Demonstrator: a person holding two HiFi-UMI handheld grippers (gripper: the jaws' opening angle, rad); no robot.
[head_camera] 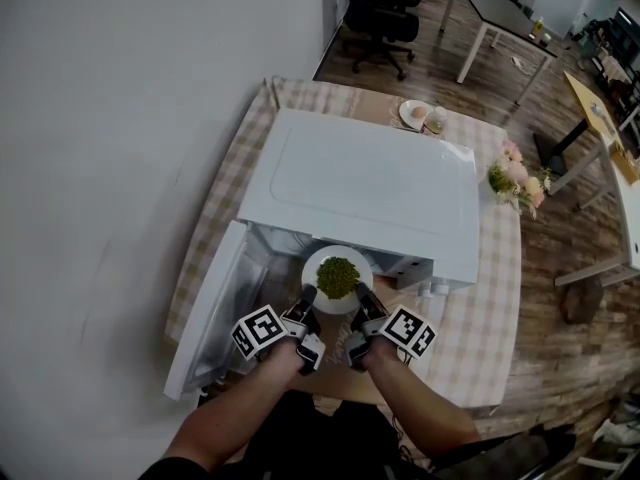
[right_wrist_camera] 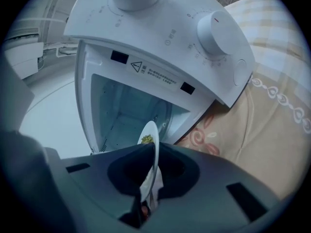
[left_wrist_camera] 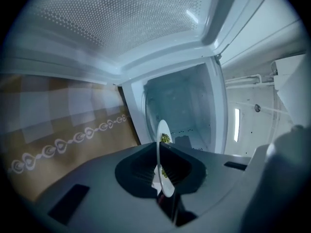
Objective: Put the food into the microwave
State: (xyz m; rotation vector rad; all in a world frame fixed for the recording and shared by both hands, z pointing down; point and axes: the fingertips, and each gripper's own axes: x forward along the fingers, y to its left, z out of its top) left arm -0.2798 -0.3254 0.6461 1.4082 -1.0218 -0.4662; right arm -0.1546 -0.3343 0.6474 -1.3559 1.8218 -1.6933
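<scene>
A white plate (head_camera: 320,264) carrying a heap of green food (head_camera: 338,277) hangs level at the mouth of the white microwave (head_camera: 365,190). Its door (head_camera: 206,313) is swung open to the left. My left gripper (head_camera: 307,297) is shut on the plate's near left rim and my right gripper (head_camera: 364,299) is shut on its near right rim. The left gripper view has the plate (left_wrist_camera: 164,165) edge-on between the jaws, facing the cavity (left_wrist_camera: 187,108). In the right gripper view the plate (right_wrist_camera: 149,165) is likewise pinched, with the cavity (right_wrist_camera: 127,116) ahead and the dials (right_wrist_camera: 215,27) above.
The microwave stands on a checked tablecloth (head_camera: 490,303) against the wall. Behind it sits a small plate with an egg (head_camera: 417,114), and pink flowers (head_camera: 518,180) lie at the table's right edge. Desks and an office chair (head_camera: 383,16) stand beyond.
</scene>
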